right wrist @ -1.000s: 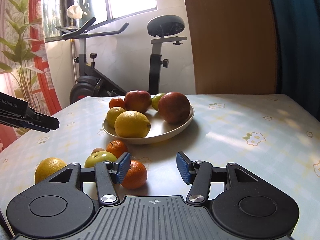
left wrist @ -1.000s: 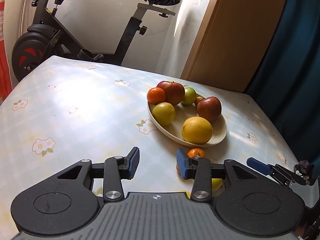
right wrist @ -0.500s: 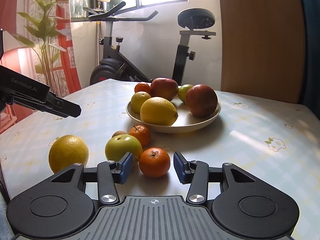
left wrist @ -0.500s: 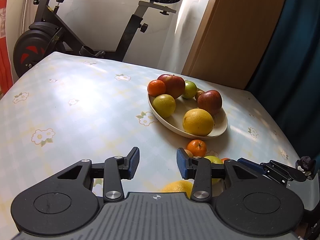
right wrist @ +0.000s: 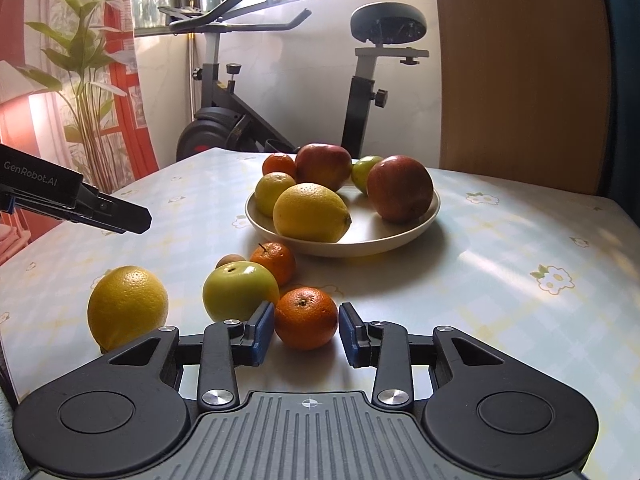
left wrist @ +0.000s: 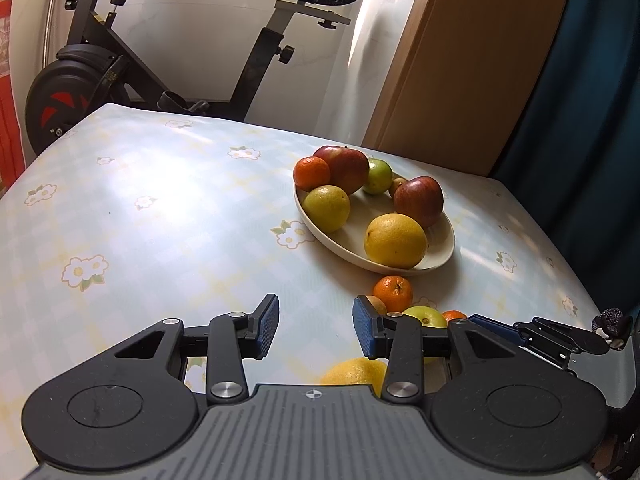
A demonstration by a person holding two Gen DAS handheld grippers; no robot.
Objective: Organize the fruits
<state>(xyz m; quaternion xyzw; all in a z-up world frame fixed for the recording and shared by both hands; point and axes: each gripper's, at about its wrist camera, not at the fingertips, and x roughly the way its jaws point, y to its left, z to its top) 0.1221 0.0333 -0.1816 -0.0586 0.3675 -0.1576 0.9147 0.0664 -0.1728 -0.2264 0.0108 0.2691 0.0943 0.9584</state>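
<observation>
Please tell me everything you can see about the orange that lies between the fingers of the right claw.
The orange is small, round and bright orange, with a dimpled, slightly glossy peel and a dark stem scar facing up. It rests on the table, outside the bowl, between the blue pads of the open right claw, which do not yet seem to press it. A green apple sits close on its left; whether they touch is unclear.

One cream plate [right wrist: 416,227] in the middle of the right wrist frame holds two red apples [right wrist: 400,187], one orange tangerine [right wrist: 279,164], one green apple [right wrist: 362,171] and two yellow citrus fruits [right wrist: 310,213]. Loose on the table at lower left lie two tangerines [right wrist: 306,317], one green apple [right wrist: 239,290], one yellow citrus [right wrist: 127,306] and one small brown fruit [right wrist: 229,260].
</observation>
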